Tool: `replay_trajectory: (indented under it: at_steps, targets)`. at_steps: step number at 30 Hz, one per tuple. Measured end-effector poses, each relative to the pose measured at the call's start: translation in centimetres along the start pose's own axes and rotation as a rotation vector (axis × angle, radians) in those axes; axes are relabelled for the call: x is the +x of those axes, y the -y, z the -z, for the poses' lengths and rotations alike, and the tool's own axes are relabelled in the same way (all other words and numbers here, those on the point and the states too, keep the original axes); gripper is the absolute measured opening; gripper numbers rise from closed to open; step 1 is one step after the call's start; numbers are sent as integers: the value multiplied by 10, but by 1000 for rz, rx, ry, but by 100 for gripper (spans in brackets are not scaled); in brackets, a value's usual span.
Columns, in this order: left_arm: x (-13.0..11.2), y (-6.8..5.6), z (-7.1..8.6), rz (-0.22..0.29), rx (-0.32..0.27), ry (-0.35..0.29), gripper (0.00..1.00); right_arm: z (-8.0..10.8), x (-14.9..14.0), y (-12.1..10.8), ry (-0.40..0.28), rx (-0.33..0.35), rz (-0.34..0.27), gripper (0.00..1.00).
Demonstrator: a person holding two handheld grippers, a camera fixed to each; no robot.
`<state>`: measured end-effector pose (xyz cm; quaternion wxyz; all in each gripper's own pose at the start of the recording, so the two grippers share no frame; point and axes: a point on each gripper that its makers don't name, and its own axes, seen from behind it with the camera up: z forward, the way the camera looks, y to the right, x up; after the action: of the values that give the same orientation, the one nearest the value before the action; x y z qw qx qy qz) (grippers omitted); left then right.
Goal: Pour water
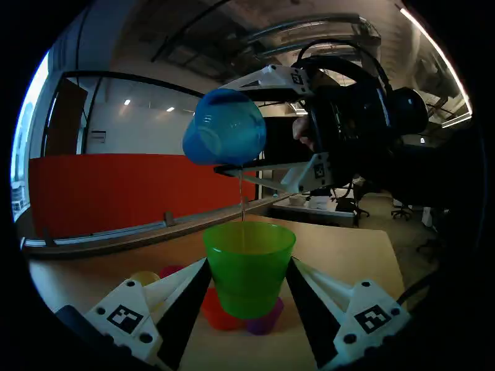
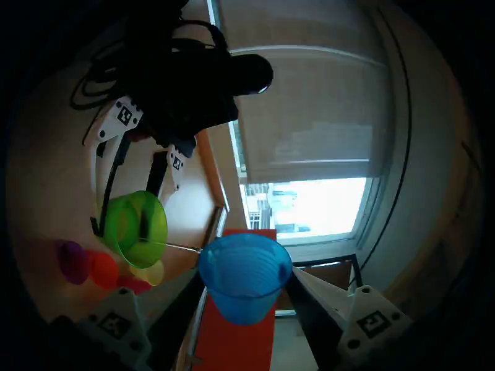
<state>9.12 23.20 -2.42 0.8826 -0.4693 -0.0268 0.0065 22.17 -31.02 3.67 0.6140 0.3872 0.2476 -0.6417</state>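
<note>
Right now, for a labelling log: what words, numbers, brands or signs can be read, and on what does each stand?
No readable words or numbers.
Marker squares on the left gripper: coded patterns, not text.
On green cup, blue cup: no print seen.
Small wall panel: too small to read.

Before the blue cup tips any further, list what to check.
1. Left gripper shut on green cup: ok.
2. Right gripper shut on blue cup: ok.
3. Stream lands inside green cup: ok.
4. Green cup upright: ok.
5. Level in green cup: cannot tell.
6. Water left in blue cup: cannot tell.
</note>
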Motion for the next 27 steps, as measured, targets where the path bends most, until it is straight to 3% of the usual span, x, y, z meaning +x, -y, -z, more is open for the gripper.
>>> replay_trajectory:
  at_steps: [27]
  targets:
    - [-3,1,-1,0,0,4,81,0,2,2,5,5,44,89]
